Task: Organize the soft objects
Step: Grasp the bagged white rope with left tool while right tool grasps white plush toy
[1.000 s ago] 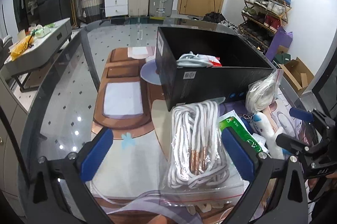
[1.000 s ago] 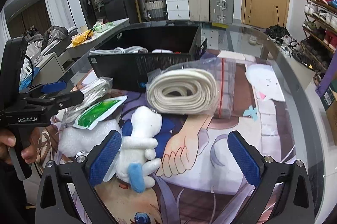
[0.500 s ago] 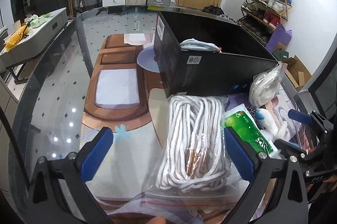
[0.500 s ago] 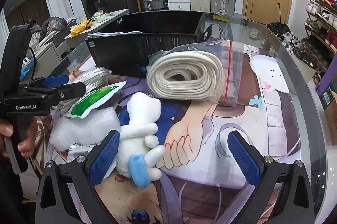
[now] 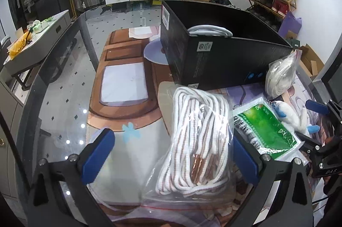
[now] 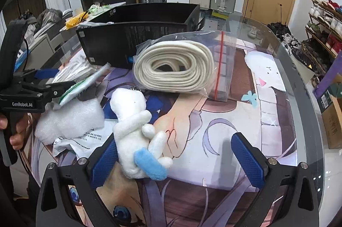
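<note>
A clear bag of white-and-copper cord (image 5: 198,137) lies between the open fingers of my left gripper (image 5: 171,154), nearer the right pad. My right gripper (image 6: 177,160) is open too, and a white plush toy with blue tips (image 6: 136,131) lies between its pads, against the left one. Behind the toy sits a zip bag with a coiled cream rope (image 6: 177,65). A green packet (image 5: 267,126) and white foam wadding (image 6: 70,118) lie between the two grippers. The black box (image 5: 213,56) stands behind, with a grey cable bundle (image 5: 209,31) inside.
Everything rests on a printed mat (image 6: 235,116) over a round glass table (image 5: 64,86). A flat printed plastic pouch (image 6: 74,141) lies under the wadding. A person's hand (image 6: 15,131) holds the left gripper's handle. Suitcases, drawers and a shoe rack stand beyond the table.
Both grippers have moved forward and lower. The cord bag now fills the left gripper's opening, and the plush toy has come in between the right gripper's pads. Both stay open.
</note>
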Motion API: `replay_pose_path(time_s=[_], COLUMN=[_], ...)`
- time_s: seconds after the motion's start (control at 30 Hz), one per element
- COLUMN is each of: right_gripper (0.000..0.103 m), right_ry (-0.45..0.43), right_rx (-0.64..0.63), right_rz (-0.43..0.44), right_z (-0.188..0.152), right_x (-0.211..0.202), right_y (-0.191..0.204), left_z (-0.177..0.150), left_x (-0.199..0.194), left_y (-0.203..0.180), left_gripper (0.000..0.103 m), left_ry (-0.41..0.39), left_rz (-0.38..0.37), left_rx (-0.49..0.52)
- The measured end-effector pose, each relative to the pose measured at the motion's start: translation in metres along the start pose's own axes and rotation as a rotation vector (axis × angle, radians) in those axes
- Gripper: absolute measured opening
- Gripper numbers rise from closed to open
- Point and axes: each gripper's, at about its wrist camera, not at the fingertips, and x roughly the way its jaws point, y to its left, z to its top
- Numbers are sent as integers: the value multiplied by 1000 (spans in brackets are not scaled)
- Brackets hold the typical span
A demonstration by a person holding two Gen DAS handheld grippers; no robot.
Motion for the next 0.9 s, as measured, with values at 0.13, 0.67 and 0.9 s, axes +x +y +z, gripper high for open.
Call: replay_pose_path(time_s=[0.13, 0.67, 0.9], right_gripper=[99, 37, 36], right_ry=[-1, -57, -62], right_rx=[-7, -71, -67], right_rz=[-3, 85, 85], right_z=[-2, -6, -10], right_x=[-1, -11, -14], right_y=[1, 20, 20], left_z=[0, -2, -7], left_x=[1, -2, -11], left_y=[-1, -13, -25], left_gripper=[103, 101, 56], left_ry=[1, -5, -46], left_rz=[10, -15, -18], left_rx=[9, 46, 106])
